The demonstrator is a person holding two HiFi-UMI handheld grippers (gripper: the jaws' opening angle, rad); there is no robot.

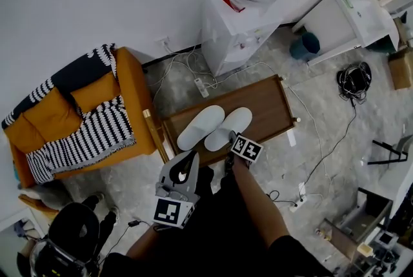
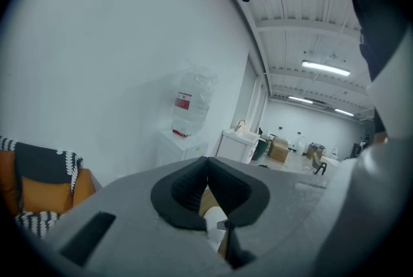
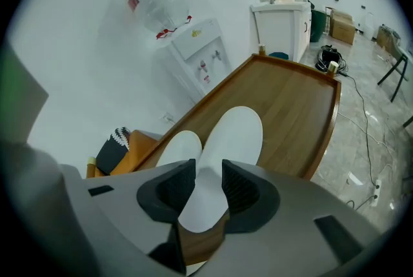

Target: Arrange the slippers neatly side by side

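Two white slippers lie side by side on a brown low table (image 1: 271,108), toes pointing away from me. The left slipper (image 1: 200,128) and the right slipper (image 1: 230,126) touch along their inner edges. My right gripper (image 1: 231,139) hovers at the heel of the right slipper (image 3: 231,137). Its jaws stand open on either side of that heel and the pads do not press on it. The left slipper (image 3: 175,150) shows just left of the right gripper (image 3: 208,184). My left gripper (image 1: 189,158) is shut and empty, held back near my body, short of the table. In its own view the left gripper (image 2: 206,190) points up at the wall.
An orange armchair (image 1: 77,115) with a striped blanket stands left of the table. A water dispenser (image 1: 235,30) with a big bottle stands against the wall behind it. A white cabinet (image 1: 352,17) is at the back right. Cables (image 1: 322,140) and a power strip (image 1: 201,87) lie on the floor.
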